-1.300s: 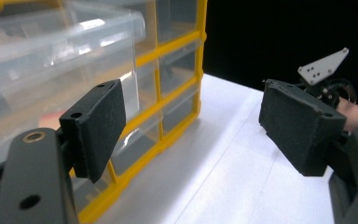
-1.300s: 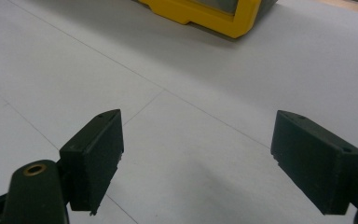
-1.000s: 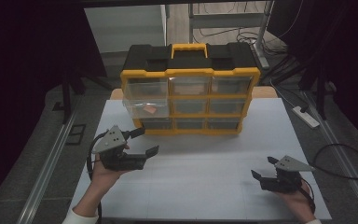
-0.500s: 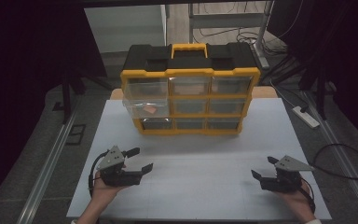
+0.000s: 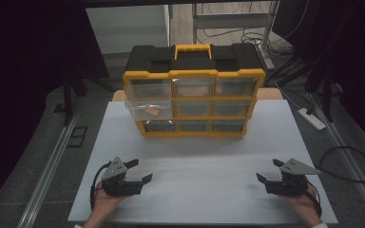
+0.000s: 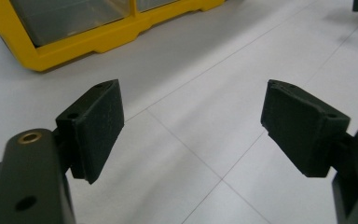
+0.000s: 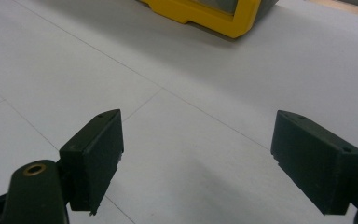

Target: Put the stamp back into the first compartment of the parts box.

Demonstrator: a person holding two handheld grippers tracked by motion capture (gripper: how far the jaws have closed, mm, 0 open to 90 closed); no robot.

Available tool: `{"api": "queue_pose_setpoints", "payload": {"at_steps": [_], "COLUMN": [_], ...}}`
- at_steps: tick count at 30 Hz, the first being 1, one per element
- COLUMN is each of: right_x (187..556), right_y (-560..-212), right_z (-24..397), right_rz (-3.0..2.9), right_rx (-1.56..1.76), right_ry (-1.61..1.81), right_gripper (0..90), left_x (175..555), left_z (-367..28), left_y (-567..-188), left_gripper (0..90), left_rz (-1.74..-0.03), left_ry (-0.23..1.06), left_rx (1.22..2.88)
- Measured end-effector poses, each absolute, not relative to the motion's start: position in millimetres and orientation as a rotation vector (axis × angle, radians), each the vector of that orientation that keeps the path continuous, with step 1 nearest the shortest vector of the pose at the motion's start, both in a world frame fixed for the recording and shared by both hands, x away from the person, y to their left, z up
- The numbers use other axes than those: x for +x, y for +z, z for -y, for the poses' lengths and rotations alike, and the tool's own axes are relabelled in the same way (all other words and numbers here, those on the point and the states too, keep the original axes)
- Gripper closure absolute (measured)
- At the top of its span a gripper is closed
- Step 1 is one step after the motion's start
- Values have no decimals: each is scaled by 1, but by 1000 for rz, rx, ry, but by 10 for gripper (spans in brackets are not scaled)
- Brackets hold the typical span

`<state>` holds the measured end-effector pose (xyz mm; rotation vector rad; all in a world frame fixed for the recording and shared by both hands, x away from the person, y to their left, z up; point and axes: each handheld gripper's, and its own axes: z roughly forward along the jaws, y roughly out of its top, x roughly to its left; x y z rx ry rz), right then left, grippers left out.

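On white table (image 5: pixel 199 161), left gripper (image 5: pixel 140 172), right gripper (image 5: pixel 268 171), fingers apart, empty

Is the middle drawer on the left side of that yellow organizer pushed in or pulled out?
Pulled out. In the high view that drawer sticks forward of the yellow organizer front, its clear walls showing a small pinkish item inside.

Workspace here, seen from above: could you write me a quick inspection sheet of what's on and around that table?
Surface: white table, faint seam lines.
Job's things: yellow and black drawer organizer at the far side; middle-left drawer pulled out, small orange item inside.
Clutter: nothing seen on the table.
Grippers: left tongs and right tongs open, empty, low near the front edge.
Cables: one trails from each gripper; black loop on floor at right.
Surroundings: power strip on floor, dark curtains, metal rails.
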<state>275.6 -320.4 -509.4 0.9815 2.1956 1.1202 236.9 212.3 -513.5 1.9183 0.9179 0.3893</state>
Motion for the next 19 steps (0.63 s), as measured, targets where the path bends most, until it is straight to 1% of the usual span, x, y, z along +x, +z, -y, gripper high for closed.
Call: {"api": "queue_pose_setpoints", "payload": {"at_steps": [19], "right_x": [274], "right_y": [-508], "right_z": [320], "right_rz": [-2190], "right_rx": [963], "right_ry": [1130], "right_gripper": [180], "left_x": [239], "left_z": [-212], "left_y": [-516], "left_gripper": [210], "left_rz": [-915], "left_ry": [398], "left_rx": [1934]}}
